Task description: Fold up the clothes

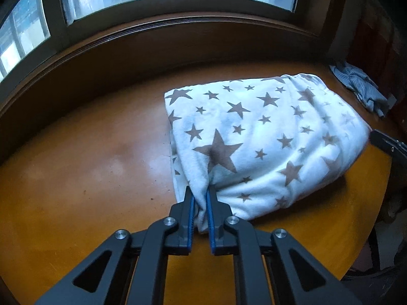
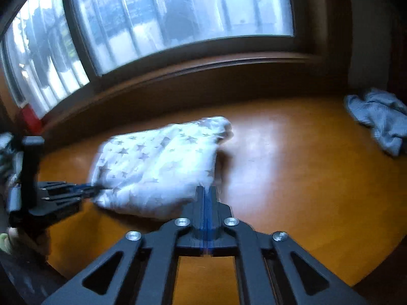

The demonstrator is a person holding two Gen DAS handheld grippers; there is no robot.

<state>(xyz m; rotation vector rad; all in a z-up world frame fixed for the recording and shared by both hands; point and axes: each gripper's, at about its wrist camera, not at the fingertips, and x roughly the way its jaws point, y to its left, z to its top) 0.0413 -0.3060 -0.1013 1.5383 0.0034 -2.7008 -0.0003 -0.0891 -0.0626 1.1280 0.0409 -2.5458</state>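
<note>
Garments number two: star-print cloth (image 1: 259,137) pinched by left tool (image 1: 201,195), seemingly also right tool (image 2: 206,190); striped one (image 1: 361,86) apart.

An orange-brown wooden desk (image 1: 76,178) stands against a dark wooden sill (image 1: 178,40). Above it, a dark-framed window (image 2: 178,12) lets in pale daylight.

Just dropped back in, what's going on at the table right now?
A person is folding a star-print garment on the wooden table by the window. The left gripper pinches its near-left corner. The right gripper is shut at its near-right edge; blur hides whether it holds cloth. A crumpled blue cloth lies untouched, far right.
</note>
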